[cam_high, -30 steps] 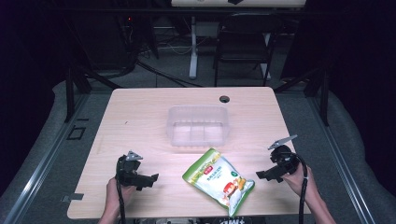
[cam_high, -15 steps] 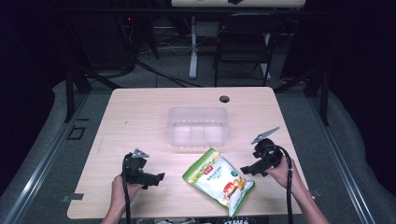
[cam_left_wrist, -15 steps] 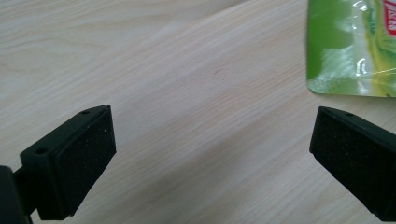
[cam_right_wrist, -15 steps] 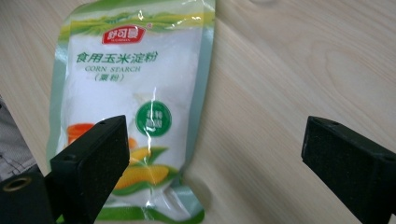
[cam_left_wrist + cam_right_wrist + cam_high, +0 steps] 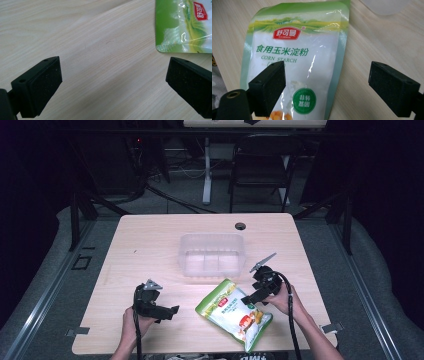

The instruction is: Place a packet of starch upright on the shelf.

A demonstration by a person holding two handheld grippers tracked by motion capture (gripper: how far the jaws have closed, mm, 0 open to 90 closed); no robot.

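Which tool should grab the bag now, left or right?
Right. The right tool is open at the bag's edge, one jaw already over it. The left tool is also open but apart from the bag, over bare table.

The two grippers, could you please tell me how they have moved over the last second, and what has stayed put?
Both moved inward toward the corn starch bag. The right gripper travelled farther and now sits at the bag's right edge, jaws open, one over the bag, nothing gripped. The left gripper edged right, open, short of the bag. The bag and the clear plastic container have not moved.
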